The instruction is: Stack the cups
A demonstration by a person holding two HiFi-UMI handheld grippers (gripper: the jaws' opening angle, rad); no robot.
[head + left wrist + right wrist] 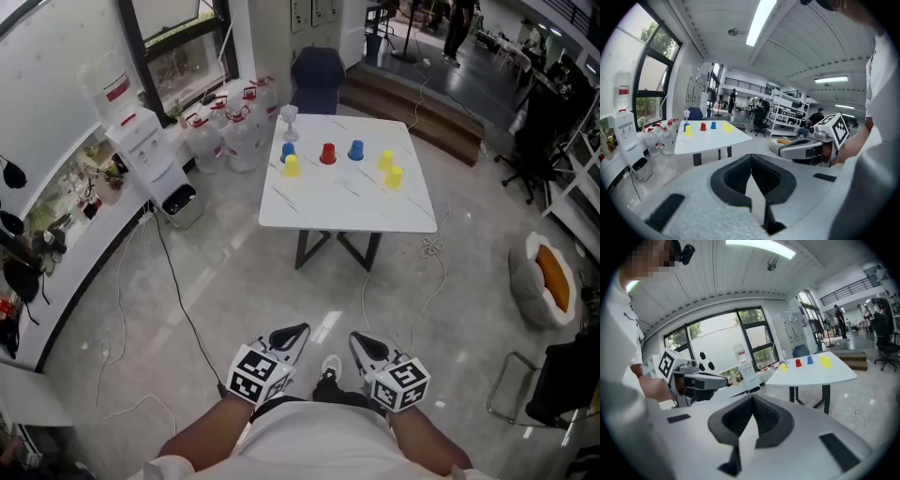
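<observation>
Two grippers, nearest the person: left gripper (296, 332) and right gripper (360, 343), side by side and low against the body, over bare floor. The jaws of each are together, with nothing between them.

One white tabletop (347, 211) stands well apart from both grippers, far across the floor, and it carries all the cups (327, 154).

Step in hand, as judged: the approach. No stacking has begun, since every cup stands alone. To do it well, come up to the near edge of the tabletop first and part the jaws before reaching in. Take one cup by its wall and steady the receiving cup with the other gripper.

Count, on the far half of the tabletop:
- Red: one, the red cup (327, 154), at centre.
- Blue: two, the left blue cup (288, 149) and the right blue cup (355, 150), flanking the red.
- Yellow: three. The left yellow cup (292, 166) is just on the near side of the left blue cup. The inner yellow cup (385, 160) and outer yellow cup (394, 177) sit close together at right.
- Clear stemmed glass (290, 117): one, at the far left, likely to tip if knocked.

Whether the cups stand mouth up or mouth down is too small to tell.
</observation>
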